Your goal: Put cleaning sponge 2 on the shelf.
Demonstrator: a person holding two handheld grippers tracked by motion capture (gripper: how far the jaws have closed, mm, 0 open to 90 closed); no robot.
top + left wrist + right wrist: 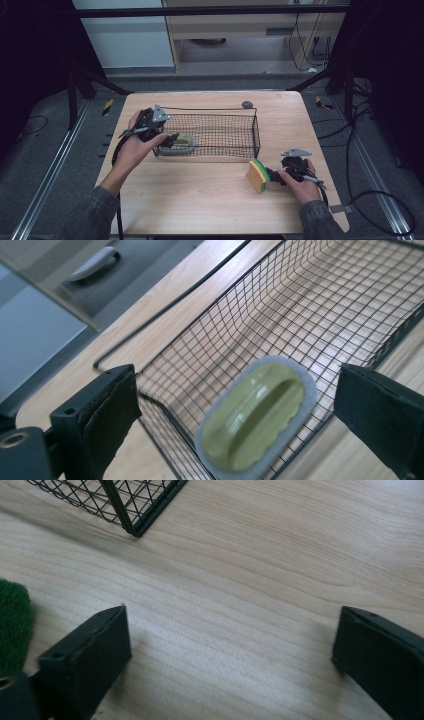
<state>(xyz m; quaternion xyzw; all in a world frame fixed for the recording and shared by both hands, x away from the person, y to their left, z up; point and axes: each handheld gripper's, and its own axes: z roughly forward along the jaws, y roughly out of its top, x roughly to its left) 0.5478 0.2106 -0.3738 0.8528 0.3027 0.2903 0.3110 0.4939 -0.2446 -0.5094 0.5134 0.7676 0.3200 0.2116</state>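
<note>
Olive scrub pad (255, 415) lies loose between wide-open left gripper (235, 425) fingers, light, stiff; grab its ridge. Right gripper (230, 655) open, empty.

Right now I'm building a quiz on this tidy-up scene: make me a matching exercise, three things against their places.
Things:
1. green scrubber
2. yellow-green sponge
3. dark round object

Places:
A. on the table's far edge, behind the wire basket
B. inside the basket, at the left gripper
C. on the bare table, just before the right gripper

Pairs: 1-B, 2-C, 3-A
</note>
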